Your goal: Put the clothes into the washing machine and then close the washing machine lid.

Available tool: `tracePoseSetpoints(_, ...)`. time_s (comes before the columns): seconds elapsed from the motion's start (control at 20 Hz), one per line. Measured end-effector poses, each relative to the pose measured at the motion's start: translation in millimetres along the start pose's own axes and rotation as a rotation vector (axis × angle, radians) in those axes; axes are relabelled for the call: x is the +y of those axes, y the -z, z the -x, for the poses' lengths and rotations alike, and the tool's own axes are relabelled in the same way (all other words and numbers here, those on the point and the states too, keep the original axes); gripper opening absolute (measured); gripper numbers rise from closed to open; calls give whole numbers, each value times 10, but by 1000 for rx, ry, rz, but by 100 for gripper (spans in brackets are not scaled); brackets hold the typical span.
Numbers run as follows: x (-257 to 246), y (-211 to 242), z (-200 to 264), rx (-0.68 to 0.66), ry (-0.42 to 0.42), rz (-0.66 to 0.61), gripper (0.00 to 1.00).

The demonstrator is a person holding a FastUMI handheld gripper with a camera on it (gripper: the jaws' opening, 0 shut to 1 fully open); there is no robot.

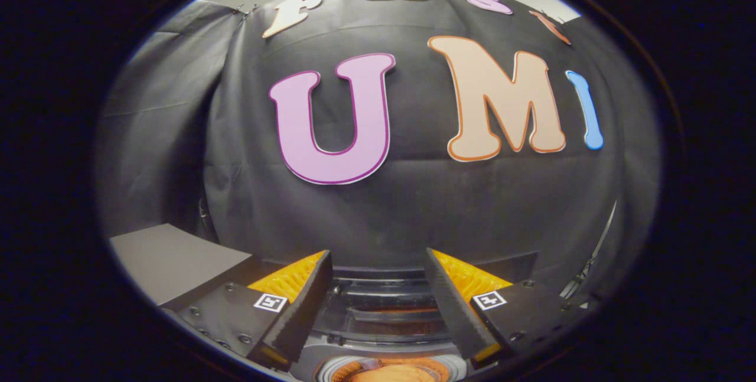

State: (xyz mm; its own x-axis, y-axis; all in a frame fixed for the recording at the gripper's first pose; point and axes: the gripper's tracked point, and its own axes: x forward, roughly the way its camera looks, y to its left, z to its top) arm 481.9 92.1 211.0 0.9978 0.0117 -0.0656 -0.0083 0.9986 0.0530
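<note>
1. We face the booth wall, a black cloth that hangs well beyond the fingers and takes up most of what we see.
2. We see a grey bench to the left of the fingers, set against the wall's foot.
3. We look down on the washer, just ahead of and below the fingers. Its dark top shows between them, ribbed with curved ridges, and it stands close to the wall.
4. We hold the hand-held gripper spread wide, with nothing between its fingers. The fingers hang above the washer's top, apart from it, one on each side of the ridged part.
5. We make out the drum opening at the near edge of the washer, a pale ring below the fingers' roots.
6. We see the clothes inside that ring, an orange mass in the drum; only a small part of it is visible, so we cannot tell its shape.
</note>
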Motion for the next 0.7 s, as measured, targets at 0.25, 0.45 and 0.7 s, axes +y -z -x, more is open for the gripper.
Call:
tracePoseSetpoints(0.25,-40,109,-325,50,73,6,98)
tracePoseSetpoints(0.45,-125,257,-441,105,108,47,98)
tracePoseSetpoints(0.7,-120,270,-267,108,90,48,97)
